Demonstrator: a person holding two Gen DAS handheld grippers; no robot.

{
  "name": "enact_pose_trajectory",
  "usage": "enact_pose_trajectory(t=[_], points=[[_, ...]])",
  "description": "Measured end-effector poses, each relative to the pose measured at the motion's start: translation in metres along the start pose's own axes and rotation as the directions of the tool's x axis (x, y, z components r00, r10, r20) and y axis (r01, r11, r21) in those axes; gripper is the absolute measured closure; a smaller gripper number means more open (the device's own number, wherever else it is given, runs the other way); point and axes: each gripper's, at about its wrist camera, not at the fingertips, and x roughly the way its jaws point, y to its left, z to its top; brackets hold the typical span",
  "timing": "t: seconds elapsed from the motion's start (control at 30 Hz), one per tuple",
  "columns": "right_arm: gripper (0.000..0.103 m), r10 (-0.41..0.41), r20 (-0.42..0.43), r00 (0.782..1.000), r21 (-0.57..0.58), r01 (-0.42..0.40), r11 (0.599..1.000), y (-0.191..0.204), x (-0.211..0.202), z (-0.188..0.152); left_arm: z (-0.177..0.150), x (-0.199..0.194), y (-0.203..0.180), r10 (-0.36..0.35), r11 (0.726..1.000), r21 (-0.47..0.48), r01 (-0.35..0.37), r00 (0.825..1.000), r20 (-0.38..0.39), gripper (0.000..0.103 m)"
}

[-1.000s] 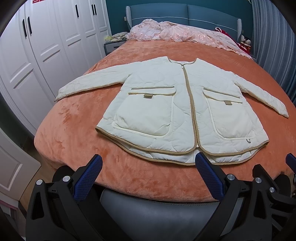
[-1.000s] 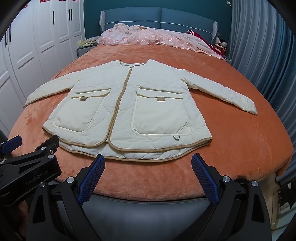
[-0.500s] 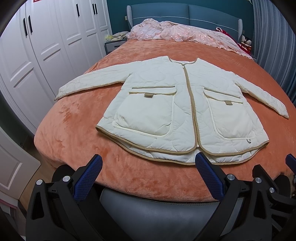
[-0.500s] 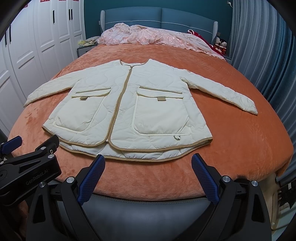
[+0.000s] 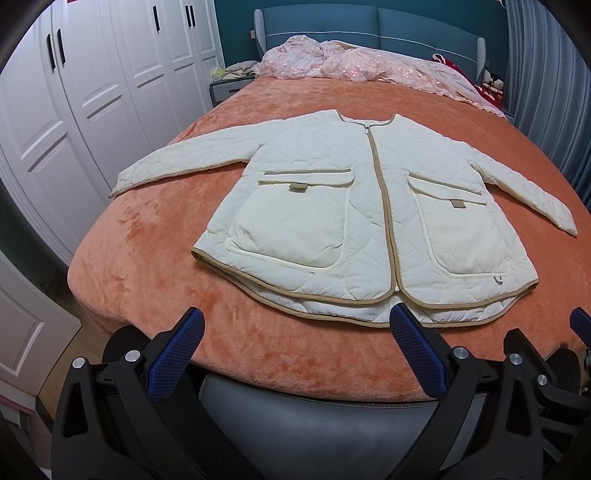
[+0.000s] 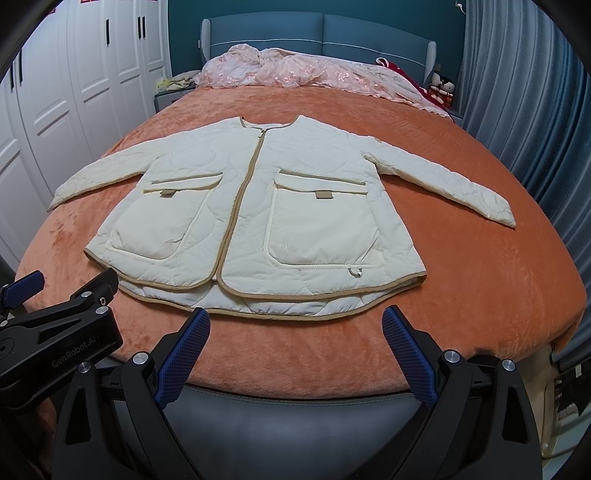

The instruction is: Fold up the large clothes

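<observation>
A cream quilted jacket (image 5: 354, 206) (image 6: 258, 206) with tan trim and two big front pockets lies flat and face up on the orange bedspread (image 5: 147, 258) (image 6: 480, 288), both sleeves spread outward and its hem toward me. My left gripper (image 5: 295, 325) hovers open over the foot of the bed, just short of the hem, with nothing between its blue pads. My right gripper (image 6: 295, 325) is open too, also just short of the hem. The left gripper's body shows at the left edge of the right wrist view.
White wardrobe doors (image 5: 92, 92) run along the left side of the bed. A pink crumpled cover (image 6: 295, 74) lies by the blue headboard (image 6: 314, 33), with red plush toys (image 6: 441, 90) at the far right. Blue curtains (image 6: 535, 110) hang on the right. A grey padded footboard (image 5: 314, 406) sits below my grippers.
</observation>
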Motion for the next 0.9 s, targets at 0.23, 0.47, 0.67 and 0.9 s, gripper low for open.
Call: enact_pose_trajectory(t=[0.23,0.47,0.67,0.9], points=[[0.011,0.003,-0.01,1.0,0.0,-0.003,1.0,0.001,0.004,-0.003,-0.006,0.004,0.004,0.001,1.0,-0.004,-0.001,1.0,-0.011,0.005],[0.011,0.009,-0.03,0.999,-0.01,-0.01,1.0,0.0,0.015,0.0,-0.002,0.011,0.0,0.009,1.0,-0.001,-0.009,0.999,-0.033,0.005],[0.011,0.01,-0.051,0.999,0.002,-0.009,1.0,-0.013,0.039,0.008,0.005,0.029,-0.005,0.01,1.0,0.017,-0.009,0.998,-0.061,0.005],[0.011,-0.017,-0.064,0.998,0.209,0.03,0.977,-0.107,0.095,0.053,0.039,0.065,0.001,0.003,1.0,-0.022,-0.004,0.998,-0.071,0.005]])
